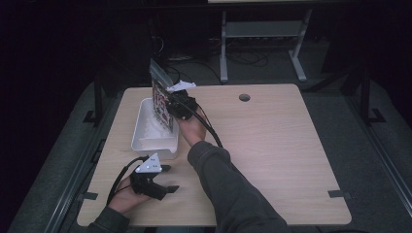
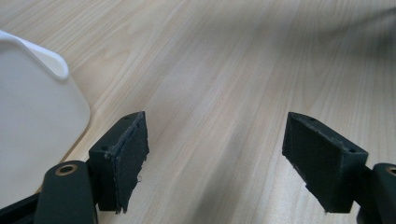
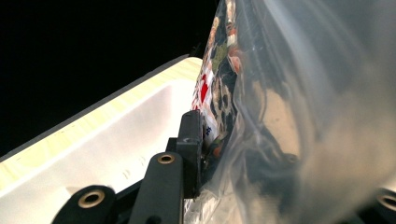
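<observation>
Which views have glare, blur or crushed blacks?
High view: surroundings beyond the table crushed to black. Right gripper view: glare and close-range blur on the plastic bag, black background. Left gripper view: evenly lit, jaws sharp, white bin slightly soft.

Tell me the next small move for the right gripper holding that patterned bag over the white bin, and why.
Probably lower it. The right gripper is clamped on the patterned bag, which stands upright over the white bin, still rising above its rim. The left gripper waits open on the table beside the bin.
</observation>
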Demonstrator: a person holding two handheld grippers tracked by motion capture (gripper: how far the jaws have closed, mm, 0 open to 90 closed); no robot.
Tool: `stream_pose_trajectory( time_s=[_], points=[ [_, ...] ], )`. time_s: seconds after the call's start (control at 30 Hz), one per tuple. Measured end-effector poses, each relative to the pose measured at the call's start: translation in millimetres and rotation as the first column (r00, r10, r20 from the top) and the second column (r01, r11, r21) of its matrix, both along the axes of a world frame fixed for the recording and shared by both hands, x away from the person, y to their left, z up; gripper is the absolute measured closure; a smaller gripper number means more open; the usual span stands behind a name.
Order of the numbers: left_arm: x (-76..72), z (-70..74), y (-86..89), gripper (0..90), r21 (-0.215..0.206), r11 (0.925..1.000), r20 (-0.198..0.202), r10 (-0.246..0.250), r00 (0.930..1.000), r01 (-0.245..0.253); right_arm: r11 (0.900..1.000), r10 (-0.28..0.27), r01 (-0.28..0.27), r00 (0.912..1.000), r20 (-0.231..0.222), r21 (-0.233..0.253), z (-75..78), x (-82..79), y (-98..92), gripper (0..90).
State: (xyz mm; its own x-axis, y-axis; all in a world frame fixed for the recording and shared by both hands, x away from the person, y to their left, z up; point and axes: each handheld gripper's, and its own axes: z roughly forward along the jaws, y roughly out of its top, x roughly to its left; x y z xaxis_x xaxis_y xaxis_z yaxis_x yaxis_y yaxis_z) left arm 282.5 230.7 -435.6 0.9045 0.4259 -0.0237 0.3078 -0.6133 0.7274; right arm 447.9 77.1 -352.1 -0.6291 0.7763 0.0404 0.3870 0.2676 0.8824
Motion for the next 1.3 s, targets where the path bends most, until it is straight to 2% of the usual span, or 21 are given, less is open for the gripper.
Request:
stream_pose_trajectory(
  time_s=[0.3,0.43,0.7,0.77,0.87,1.0,1.17,1.23,1.3],
  points=[
    [-0.2,0.0,0.2,21.9,0.003,1.0,0.001,0.0,1.0,0.0,0.998,-0.063,0.063,0.9979,-0.017,0.004,0.0,-3.1,2.0,72.0],
    [-0.2,0.0,0.5,21.9,0.005,1.0,0.001,0.0,1.0,0.0,0.995,-0.095,0.095,0.9955,-0.006,0.0,0.0,-6.8,3.9,72.1],
    [-0.6,-0.1,0.2,22.0,0.005,1.0,0.002,-0.002,1.0,0.002,0.994,-0.11,0.111,0.9937,-0.023,0.022,-0.6,-6.2,0.5,71.1],
    [-0.5,-0.2,0.2,21.9,0.006,1.0,0.002,-0.003,1.0,0.003,0.995,-0.098,0.098,0.995,-0.022,0.029,-0.6,-5.4,-0.2,69.6],
    [-0.5,-0.4,0.1,21.9,0.007,1.0,0.002,-0.003,1.0,0.003,0.996,-0.075,0.077,0.9963,-0.041,0.047,-0.7,-2.7,-3.5,58.5],
    [-0.6,-0.2,0.1,21.9,0.005,1.0,0.001,-0.004,1.0,0.004,0.995,-0.03,0.036,0.9975,-0.064,0.093,-1.3,0.1,-10.5,51.7],
    [-0.6,-0.1,0.1,21.9,0.005,1.0,0.003,0.0,1.0,0.0,0.99,0.035,-0.025,0.9969,-0.07,0.142,0.4,0.3,-21.2,41.0],
    [-0.4,-0.2,0.2,21.9,0.006,1.0,0.003,0.001,1.0,-0.001,0.986,0.065,-0.053,0.9954,-0.07,0.16,0.8,-0.4,-27.6,38.7],
    [-0.7,-0.3,-0.2,21.8,0.006,1.0,0.003,0.001,1.0,-0.001,0.985,0.071,-0.057,0.9945,-0.078,0.163,0.7,-0.6,-29.1,37.5]
  ],
)
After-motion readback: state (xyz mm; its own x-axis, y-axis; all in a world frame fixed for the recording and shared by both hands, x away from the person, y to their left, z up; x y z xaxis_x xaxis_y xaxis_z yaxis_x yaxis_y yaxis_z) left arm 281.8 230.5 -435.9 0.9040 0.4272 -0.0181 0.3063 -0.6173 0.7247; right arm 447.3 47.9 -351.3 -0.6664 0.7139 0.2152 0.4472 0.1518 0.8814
